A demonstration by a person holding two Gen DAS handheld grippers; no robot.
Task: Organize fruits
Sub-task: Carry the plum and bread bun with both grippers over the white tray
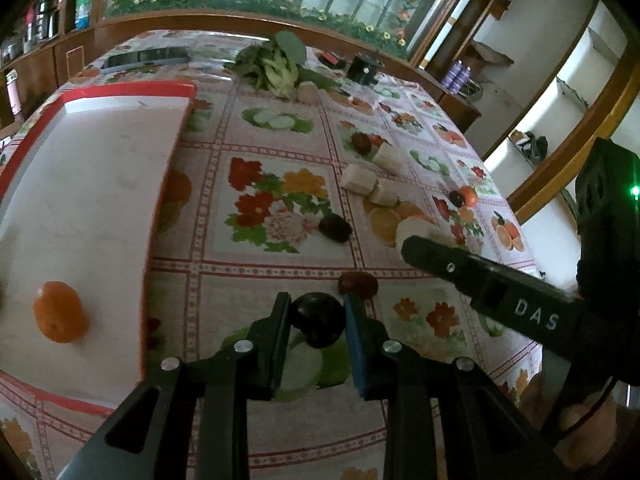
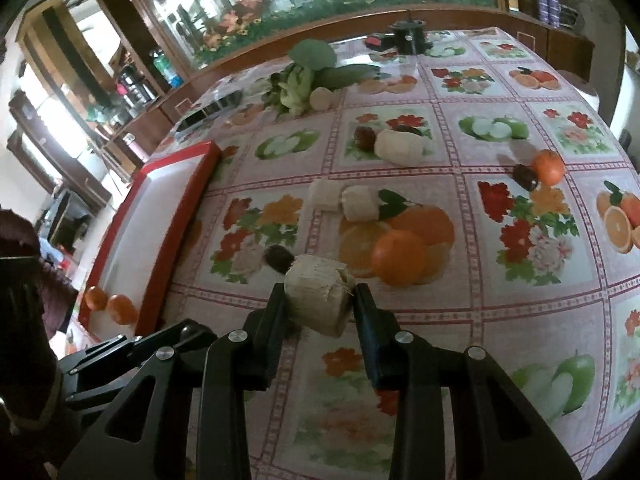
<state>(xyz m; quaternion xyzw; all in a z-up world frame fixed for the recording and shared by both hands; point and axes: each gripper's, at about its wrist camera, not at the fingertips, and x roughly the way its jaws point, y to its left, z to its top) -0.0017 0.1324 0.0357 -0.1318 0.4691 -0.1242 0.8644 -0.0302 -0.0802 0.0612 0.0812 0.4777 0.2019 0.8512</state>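
My left gripper (image 1: 318, 316) is shut on a dark date (image 1: 320, 319), held just above the tablecloth beside the red-rimmed white tray (image 1: 96, 184). An orange (image 1: 60, 317) lies in the tray. My right gripper (image 2: 318, 302) is shut on a pale sugarcane chunk (image 2: 318, 300); it also shows in the left wrist view (image 1: 412, 234). Loose on the cloth are more dates (image 1: 335, 229) (image 2: 279, 258), sugarcane chunks (image 2: 360, 203) (image 2: 400, 146) and oranges (image 2: 549, 167) (image 2: 398, 258). Two oranges (image 2: 110, 304) show in the tray's near corner (image 2: 152, 312).
Leafy greens (image 2: 304, 76) and a black device (image 2: 408, 36) lie at the table's far end. A dark tray (image 1: 148, 58) sits beyond the red tray. A wooden ledge with a glass cabinet borders the far edge. The table drops off on the right.
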